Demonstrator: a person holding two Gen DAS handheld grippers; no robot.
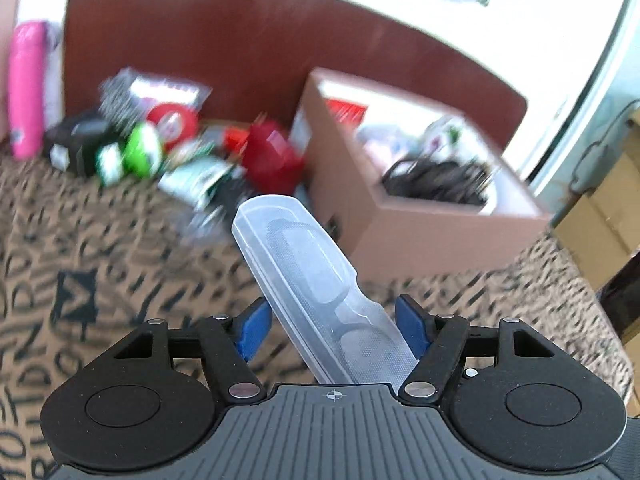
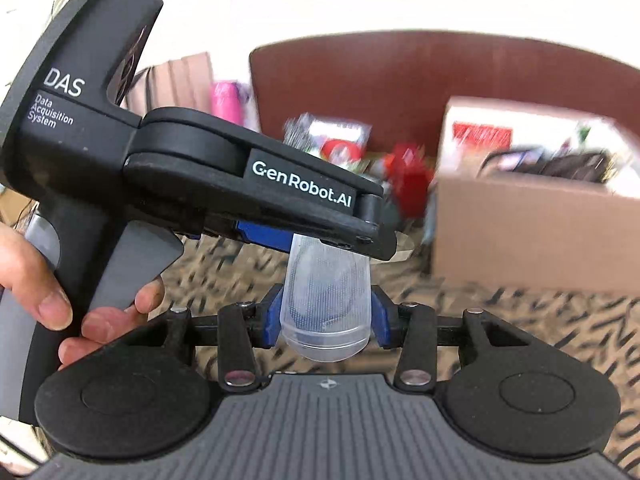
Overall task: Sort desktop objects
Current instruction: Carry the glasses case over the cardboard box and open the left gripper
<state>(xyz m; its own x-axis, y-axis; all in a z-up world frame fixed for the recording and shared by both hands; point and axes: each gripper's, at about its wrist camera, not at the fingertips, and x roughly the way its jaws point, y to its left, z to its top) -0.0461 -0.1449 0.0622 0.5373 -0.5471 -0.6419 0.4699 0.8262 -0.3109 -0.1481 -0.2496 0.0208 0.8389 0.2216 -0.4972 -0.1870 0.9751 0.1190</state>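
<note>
Nearest in the right wrist view, the right tool [image 2: 327, 314] points forward and somewhat down, its blue pads pressed against both sides of the rounded near end of a clear plastic case [image 2: 325, 300], so it grips that end. Just beyond, the left tool [image 2: 320, 242] reaches in from the left, seen side-on, its black body marked with white lettering; a person's hand [image 2: 60, 288] is wrapped round its grey handle, thumb and fingers curled beneath. Its blue pad sits against the upper part of the same case. In the left wrist view the left tool [image 1: 334, 326] also tilts downward, and the case [image 1: 316, 288] runs diagonally between its jaws, from the lower right near the body up to the left. The left pad touches the case's edge, the right pad lies against its flank, so this tool holds it too. The case is translucent, long and slim with rounded ends, and a dark frame-like shape shows faintly through its dotted wall. It hangs above the surface [image 1: 120, 272], which is covered in a tan cloth with black letter marks. Farther off lies a blurred heap of packets and red and green items [image 1: 168, 144], with a pink bottle [image 1: 26, 88] at far left. To the right stands an open cardboard box [image 1: 420, 236] holding dark cables and packets.
</note>
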